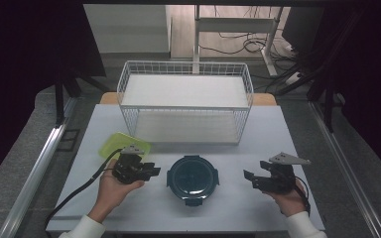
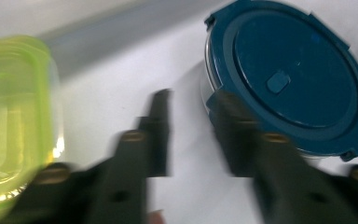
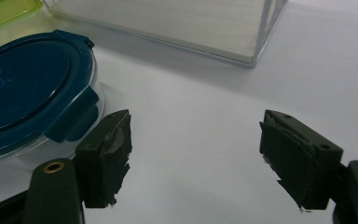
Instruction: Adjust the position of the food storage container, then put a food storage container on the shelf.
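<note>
The round blue-lidded container (image 1: pixel 192 177) sits mid-bench between both parted, empty hand-held grippers, left (image 1: pixel 151 171) and right (image 1: pixel 250 178); I reckon one jaw could nudge it sideways

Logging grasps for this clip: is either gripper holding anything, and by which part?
Nothing is held. Left gripper and right gripper are both open beside the blue container.

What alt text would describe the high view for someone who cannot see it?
A round glass container with a dark blue clip lid sits on a white table between two open hand-held black grippers, left and right. A yellow-green lidded box and white wire basket lie behind.
</note>
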A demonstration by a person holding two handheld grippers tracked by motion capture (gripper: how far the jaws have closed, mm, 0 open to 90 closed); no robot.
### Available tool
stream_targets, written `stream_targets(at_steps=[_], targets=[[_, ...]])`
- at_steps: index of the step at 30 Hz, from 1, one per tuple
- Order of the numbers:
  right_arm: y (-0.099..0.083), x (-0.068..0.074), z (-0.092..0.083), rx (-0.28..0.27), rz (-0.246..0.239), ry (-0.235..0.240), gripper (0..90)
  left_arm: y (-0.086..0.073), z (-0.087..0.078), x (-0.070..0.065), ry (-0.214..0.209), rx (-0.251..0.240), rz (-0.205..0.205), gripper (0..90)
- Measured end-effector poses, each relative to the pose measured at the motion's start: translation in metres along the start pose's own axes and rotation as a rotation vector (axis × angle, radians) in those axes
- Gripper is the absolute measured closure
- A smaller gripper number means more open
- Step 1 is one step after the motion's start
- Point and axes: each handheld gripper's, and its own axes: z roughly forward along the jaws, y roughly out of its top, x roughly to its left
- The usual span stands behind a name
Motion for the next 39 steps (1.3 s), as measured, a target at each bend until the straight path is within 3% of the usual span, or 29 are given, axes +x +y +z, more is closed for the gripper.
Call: stream_targets(at_steps=[4, 9, 13, 17, 19, 21, 28, 30, 33, 34, 37, 39], targets=[[0.002, 0.009, -0.002, -0.025, -0.013, 0.008, 25.0, 0.001, -0.010, 0.000, -0.015, -0.018, -0.046, 30.1], [0.000, 0.012, -0.004, -0.034, -0.015, 0.031, 24.8, 0.000, -0.012, -0.002, 0.019, -0.012, -0.059, 19.9], [0.001, 0.012, -0.005, -0.047, -0.007, 0.056, 24.4, -0.001, -0.010, -0.004, -0.006, -0.011, -0.072, 18.1], [0.005, 0.013, -0.001, -0.058, 0.026, 0.119, 24.0, -0.003, -0.009, -0.008, -0.031, -0.016, -0.107, 13.2], [0.006, 0.016, 0.000, -0.051, 0.044, 0.149, 24.0, -0.003, -0.010, -0.010, -0.078, -0.037, -0.146, 12.5], [0.006, 0.017, 0.001, -0.051, 0.049, 0.161, 24.0, -0.003, -0.010, -0.010, -0.091, -0.040, -0.155, 12.4], [0.009, 0.033, 0.010, 0.009, 0.087, 0.262, 18.7, -0.003, 0.001, -0.013, -0.161, -0.035, -0.210, 11.9], [0.010, 0.034, 0.012, 0.013, 0.092, 0.268, 17.6, -0.003, 0.004, -0.012, -0.166, -0.028, -0.215, 11.6], [0.014, 0.038, 0.021, 0.037, 0.143, 0.300, 14.9, -0.003, 0.011, -0.011, -0.178, -0.018, -0.239, 10.2], [0.015, 0.039, 0.030, 0.055, 0.196, 0.336, 14.2, -0.002, 0.013, -0.010, -0.189, -0.012, -0.244, 8.8], [0.017, 0.042, 0.043, 0.087, 0.231, 0.360, 13.8, 0.000, 0.017, -0.006, -0.196, -0.005, -0.258, 7.6], [0.018, 0.043, 0.047, 0.097, 0.229, 0.357, 13.7, 0.001, 0.019, -0.004, -0.200, -0.005, -0.270, 7.3]])
